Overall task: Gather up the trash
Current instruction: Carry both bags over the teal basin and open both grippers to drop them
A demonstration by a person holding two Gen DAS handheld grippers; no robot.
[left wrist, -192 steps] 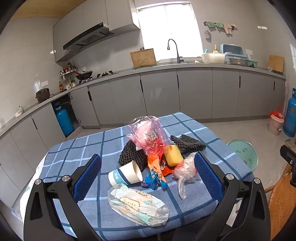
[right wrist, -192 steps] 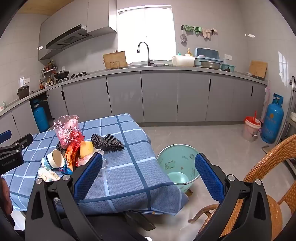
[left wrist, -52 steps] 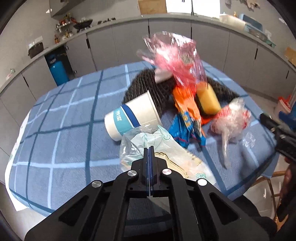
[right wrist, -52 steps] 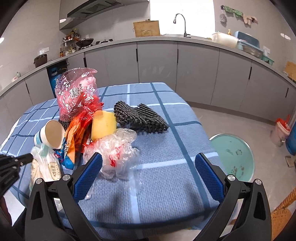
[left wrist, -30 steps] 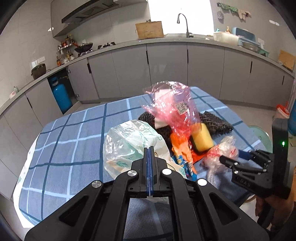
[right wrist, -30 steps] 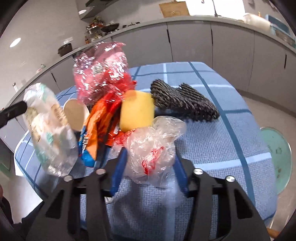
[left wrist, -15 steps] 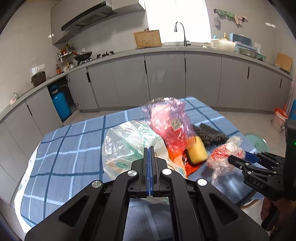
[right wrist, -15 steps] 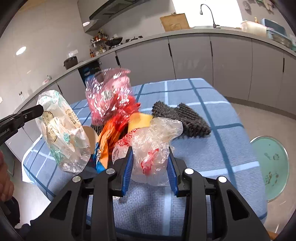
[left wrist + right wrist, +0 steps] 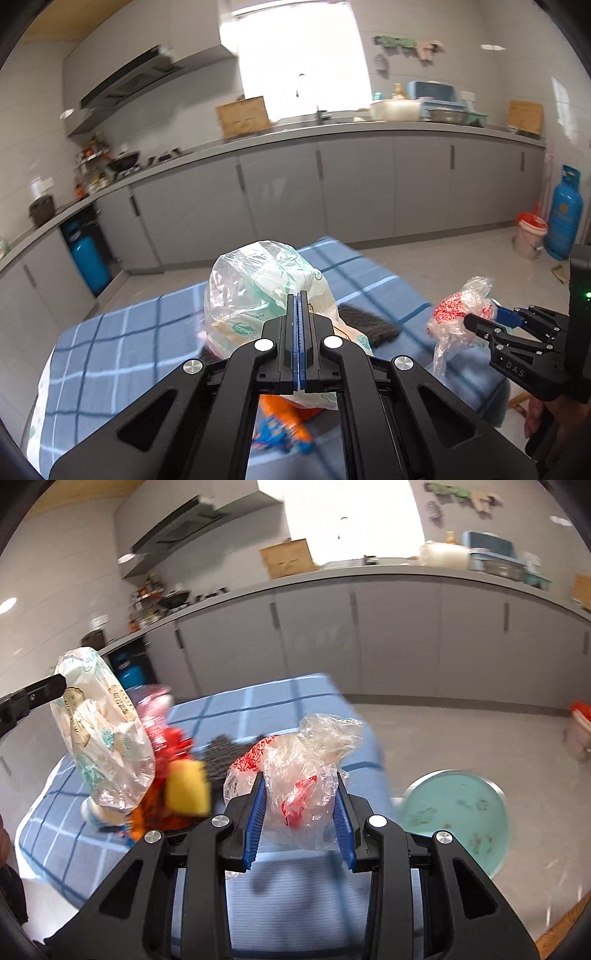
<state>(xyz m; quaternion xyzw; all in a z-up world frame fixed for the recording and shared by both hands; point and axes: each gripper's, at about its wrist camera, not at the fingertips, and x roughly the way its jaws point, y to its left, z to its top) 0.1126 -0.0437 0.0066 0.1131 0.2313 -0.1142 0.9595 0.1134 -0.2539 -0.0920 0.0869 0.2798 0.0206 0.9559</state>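
Left gripper (image 9: 299,339): we see its jaws pressed together, pinching the green-printed bag (image 9: 258,295) clear above the table (image 9: 110,332).
Right gripper (image 9: 301,812): pads clamp the clear red-printed bag (image 9: 306,771) off the table's right edge.
Done: two bags lifted.
Left: we judge both still need dropping into the green bin (image 9: 458,812); the yellow sponge (image 9: 186,788) and orange wrappers (image 9: 284,424) remain.
Pose: both grippers tilt gently downward.

L hand-held gripper (image 9: 299,295) jaws fully closed; R hand-held gripper (image 9: 300,794) part-closed, clamping.
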